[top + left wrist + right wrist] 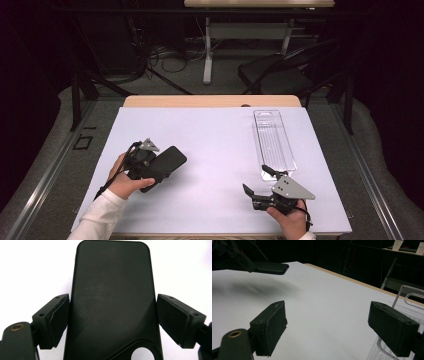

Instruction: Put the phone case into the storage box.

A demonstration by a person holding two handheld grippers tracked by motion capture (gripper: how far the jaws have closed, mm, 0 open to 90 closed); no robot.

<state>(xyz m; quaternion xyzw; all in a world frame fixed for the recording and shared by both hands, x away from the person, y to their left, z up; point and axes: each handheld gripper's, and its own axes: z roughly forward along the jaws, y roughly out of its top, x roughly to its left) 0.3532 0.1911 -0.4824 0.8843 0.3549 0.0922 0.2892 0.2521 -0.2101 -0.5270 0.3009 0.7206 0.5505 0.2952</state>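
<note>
A black phone case (170, 161) is held up off the white table cover (215, 135) at the left, with my left gripper (152, 169) shut on its near end. In the left gripper view both pads (58, 320) press the long sides of the case (112, 290); a round hole shows at its near end. My right gripper (255, 179) rests open at the front right, with nothing between its jaws, beside a clear plastic package (272, 142). From the right gripper (327, 325) the case (270, 267) hangs level above its shadow.
The clear package (409, 305) lies lengthways at the right of the table, its near end by my right gripper. The wooden table edge (210, 101) runs along the back. A dark chair (280, 72) and a desk frame stand beyond the table.
</note>
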